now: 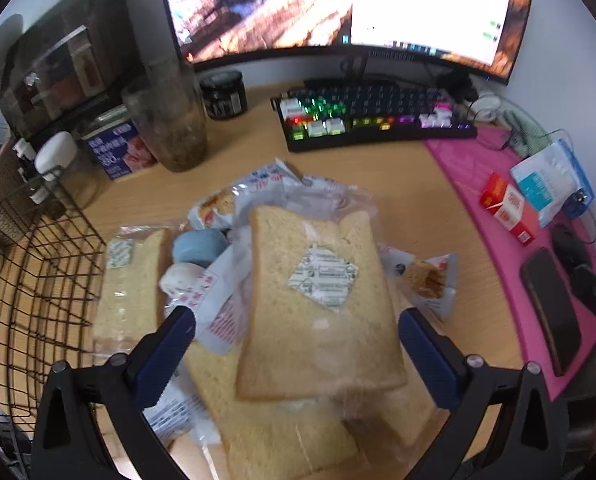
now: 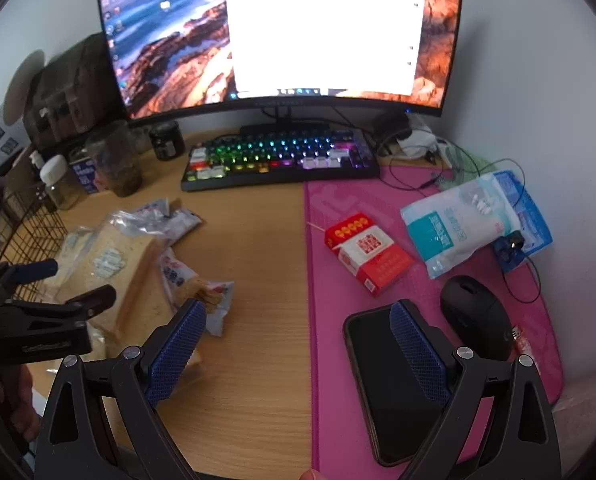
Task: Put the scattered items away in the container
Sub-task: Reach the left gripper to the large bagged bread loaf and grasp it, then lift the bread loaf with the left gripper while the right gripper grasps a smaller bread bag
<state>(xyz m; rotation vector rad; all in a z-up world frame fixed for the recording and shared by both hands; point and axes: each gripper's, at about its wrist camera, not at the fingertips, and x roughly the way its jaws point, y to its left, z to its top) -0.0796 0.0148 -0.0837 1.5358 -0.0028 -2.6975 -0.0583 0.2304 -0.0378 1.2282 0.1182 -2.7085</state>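
Bread is what the left gripper (image 1: 296,322) hangs over: a bagged slice of bread (image 1: 318,304) lies right between its spread fingers, neither blue pad touching the wrapper as far as I can see, and the slice's long axis runs straight ahead of the tool, away from the wrist. That suits a grip across the narrow width. More snack packets (image 1: 214,276) and another bagged slice (image 1: 134,284) lie jumbled just to the tool's left, and beyond them, further left again, stands the wire basket (image 1: 38,280), which I take to be the container. So the carry, once the slice is pinched, would be a short swing leftward over the pile. The right gripper (image 2: 298,356) is also wide open and holds nothing; it hovers over bare desk with the pile off to its left and a phone (image 2: 378,392) under its right finger on the pink mat (image 2: 330,280). From there the left tool is plainly the nearer one to both bread and basket, so this pick looks to be its job.
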